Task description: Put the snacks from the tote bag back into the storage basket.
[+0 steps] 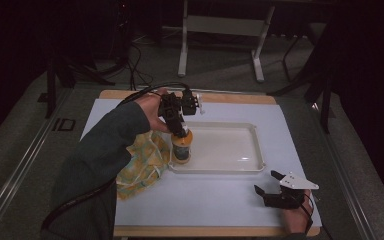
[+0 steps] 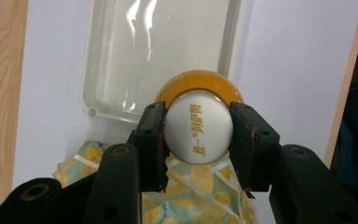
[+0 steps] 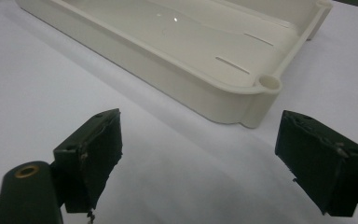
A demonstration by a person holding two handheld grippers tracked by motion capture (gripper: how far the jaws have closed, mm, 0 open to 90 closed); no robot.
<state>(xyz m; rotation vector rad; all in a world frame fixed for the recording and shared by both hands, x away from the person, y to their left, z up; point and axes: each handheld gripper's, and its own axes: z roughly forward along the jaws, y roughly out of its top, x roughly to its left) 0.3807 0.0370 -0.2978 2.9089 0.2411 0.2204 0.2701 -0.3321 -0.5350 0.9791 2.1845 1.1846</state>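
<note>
A: Report the left gripper (image 1: 182,134).

B: In the high view it sits just left of centre and points down. Its jaws are closed on the white cap (image 2: 196,128) of a small bottle (image 1: 182,149). In the left gripper view the two black pads press on opposite sides of the cap, at the middle of the frame. An orange shoulder (image 2: 199,80) shows above the cap.

A: Location of the bottle?

B: It stands upright at the left end of the white tray (image 1: 252,165), at the centre of the high view. Whether its base touches the tray floor cannot be told.

A: What lies next to it?

B: A yellow patterned cloth (image 1: 142,165) lies crumpled on the white mat (image 1: 205,200), touching the tray's left edge. In the left gripper view it lies along the lower edge, under the jaws.

A: Report the right gripper (image 1: 270,183).

B: It sits at the lower right of the high view, in the person's hand, low over the mat, apart from the tray's near right corner. In the right gripper view its jaws stand wide apart with nothing between them, and the tray corner (image 3: 268,84) lies beyond them.
</note>
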